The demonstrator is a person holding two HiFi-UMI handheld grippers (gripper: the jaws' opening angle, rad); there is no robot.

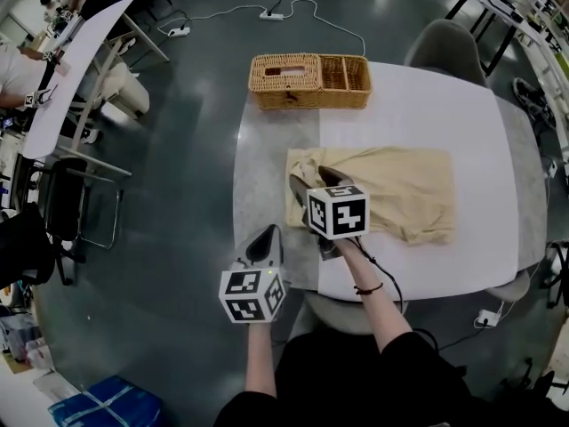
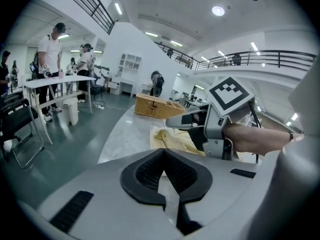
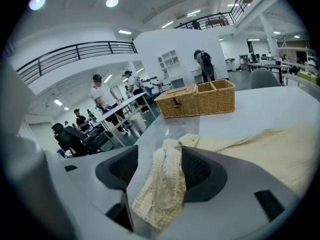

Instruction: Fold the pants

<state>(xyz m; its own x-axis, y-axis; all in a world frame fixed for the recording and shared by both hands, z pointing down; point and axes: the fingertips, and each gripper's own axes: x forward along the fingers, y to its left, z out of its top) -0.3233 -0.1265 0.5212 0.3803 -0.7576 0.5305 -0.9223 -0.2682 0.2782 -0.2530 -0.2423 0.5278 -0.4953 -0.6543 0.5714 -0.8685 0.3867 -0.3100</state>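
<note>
The pants [image 1: 404,194] lie spread flat across the counter [image 1: 444,114], in front of a wicker basket [image 1: 309,80]. Their left end is bunched up, and the right gripper [image 1: 309,178] sits over that end. In the right gripper view a narrow fold of the cloth [image 3: 162,184] runs up between the jaws of the right gripper [image 3: 160,154] and leans against the right-hand pad [image 3: 197,171]. The rest of the pants [image 3: 260,149] spreads away to the right.

In the head view the marker cube and the hand hide the cloth beneath them, so the contact cannot be read there. The right gripper view cuts off the far end of the pants at its edge. In the left gripper view the right gripper [image 2: 200,126] covers much of the pants [image 2: 172,140].

The right jaws stand wide apart and do not squeeze the fold. It only lies in the gap, clear of the left-hand pad. The left gripper [image 1: 264,238] hangs over the near grey part of the counter, short of the cloth. Its jaws [image 2: 164,156] are closed together with nothing between them.
</note>
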